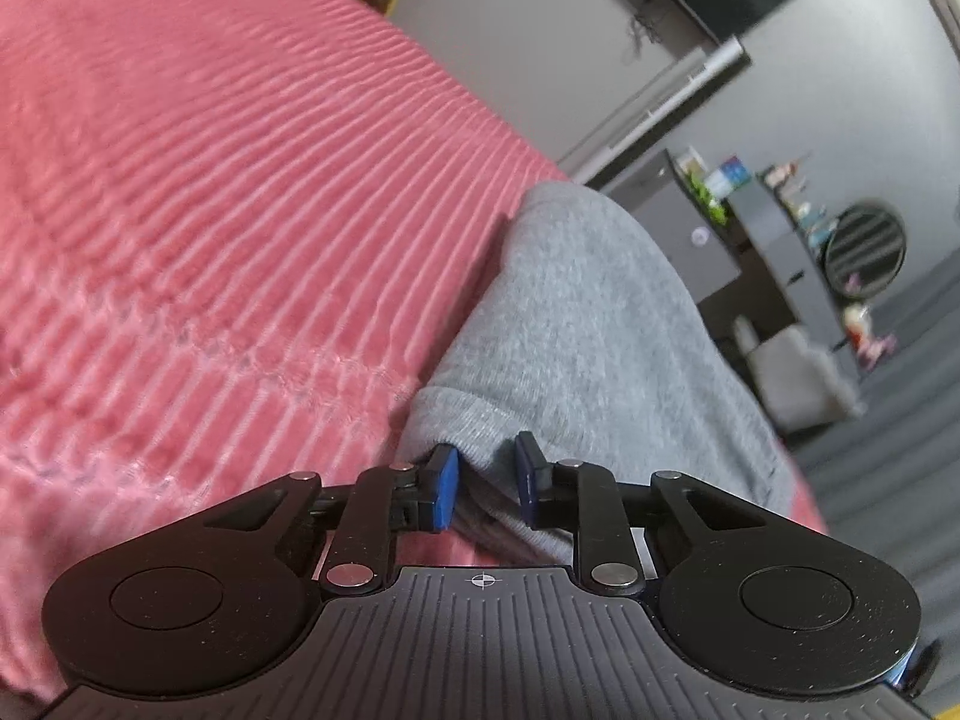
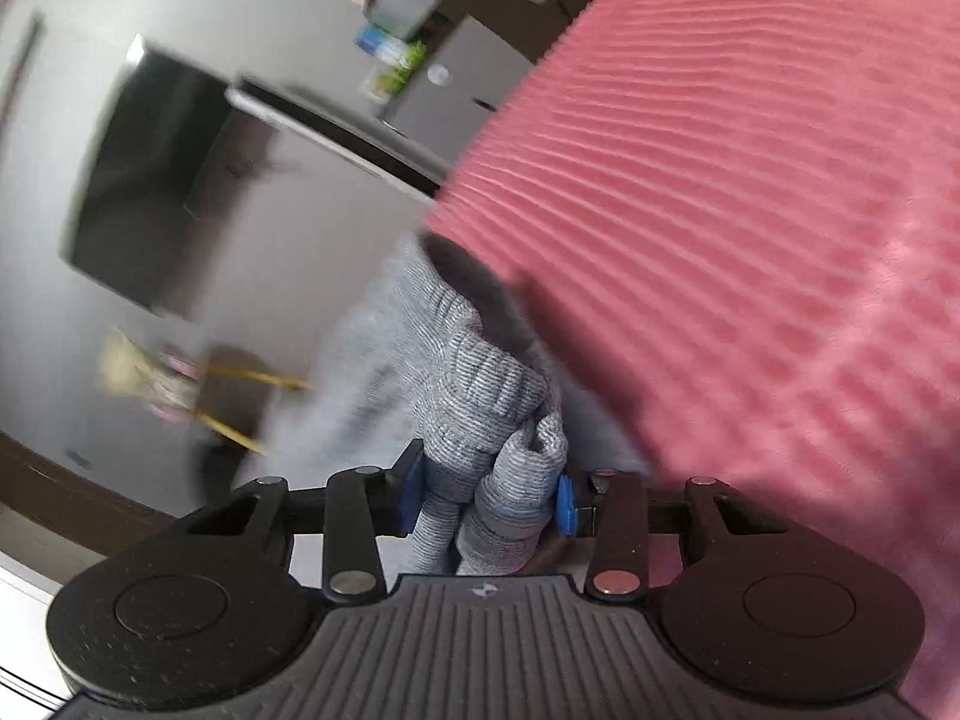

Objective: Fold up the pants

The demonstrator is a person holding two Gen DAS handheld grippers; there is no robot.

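A: Where are the grey knitted cotton pants (image 1: 576, 324)?

B: They lie near the edge of the pink ribbed plush blanket (image 1: 240, 180), and both tools hold them.

A: How is the left black gripper (image 1: 487, 477)?

B: Its blue pads (image 1: 447, 483) pinch the ribbed hem, with cloth between them.

A: And the right black gripper (image 2: 487, 495)?

B: Its fingers are closed on a bunched ribbed cuff (image 2: 510, 480). Behind, blurred, I see a dark flat television (image 2: 150, 180) on the wall.
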